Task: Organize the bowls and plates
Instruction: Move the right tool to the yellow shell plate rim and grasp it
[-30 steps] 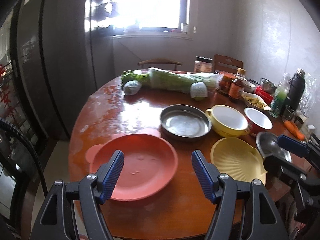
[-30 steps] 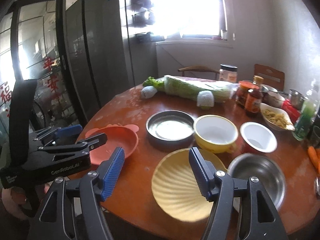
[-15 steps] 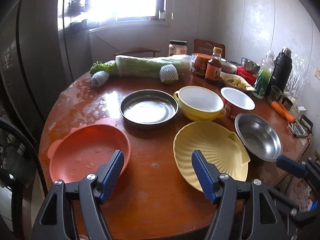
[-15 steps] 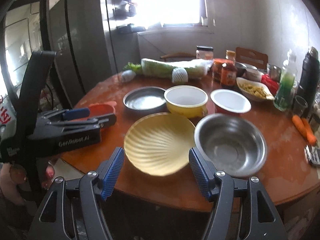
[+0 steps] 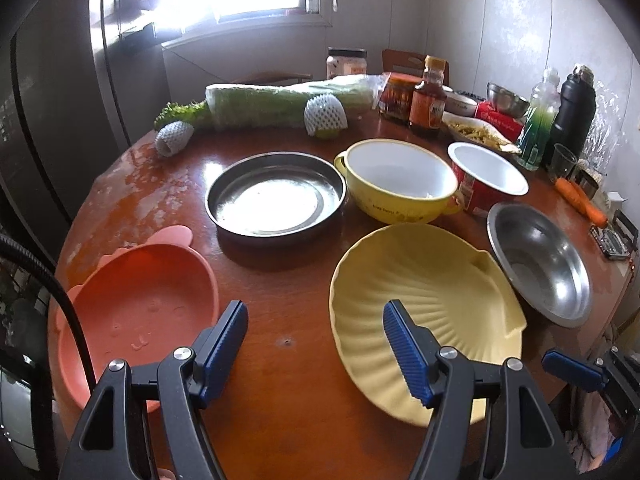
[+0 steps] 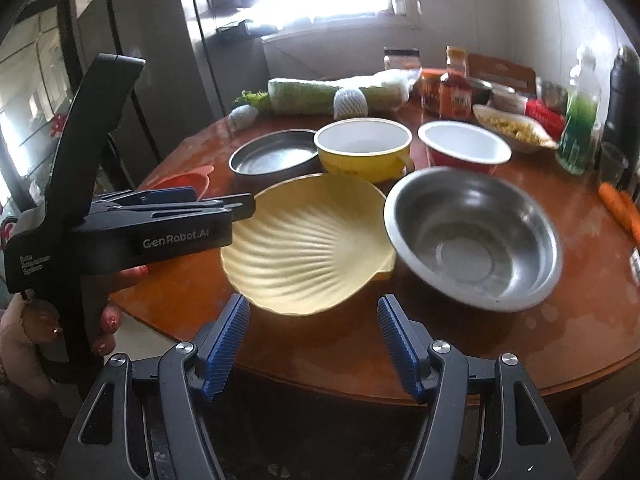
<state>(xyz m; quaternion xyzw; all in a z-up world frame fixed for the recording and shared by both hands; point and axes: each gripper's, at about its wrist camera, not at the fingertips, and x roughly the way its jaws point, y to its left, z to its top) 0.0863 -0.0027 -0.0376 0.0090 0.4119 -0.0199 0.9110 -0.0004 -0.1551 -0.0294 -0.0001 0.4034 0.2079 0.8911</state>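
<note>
On the round wooden table [image 5: 288, 392] lie a pink bear-eared plate [image 5: 140, 312], a round steel pan [image 5: 276, 196], a yellow handled bowl [image 5: 400, 180], a red bowl with white inside [image 5: 486, 178], a yellow shell-shaped plate [image 5: 424, 300] and a steel bowl [image 5: 540, 264]. My left gripper [image 5: 316, 344] is open and empty over the table's near edge, between the pink plate and the shell plate. My right gripper [image 6: 312, 344] is open and empty just off the table's near edge, in front of the shell plate [image 6: 308, 240] and steel bowl [image 6: 472, 236].
A wrapped cabbage [image 5: 280, 106], netted fruit [image 5: 326, 114], sauce jars and bottle [image 5: 428, 100], a dish of food [image 5: 476, 132], a green bottle [image 5: 540, 128], a black flask [image 5: 572, 116] and carrots [image 5: 580, 200] crowd the far and right side. A fridge [image 5: 60, 100] stands left.
Both grippers have swung right along the table's near edge. The shell plate and steel bowl now sit closer and more central in both views. Both stay open.
</note>
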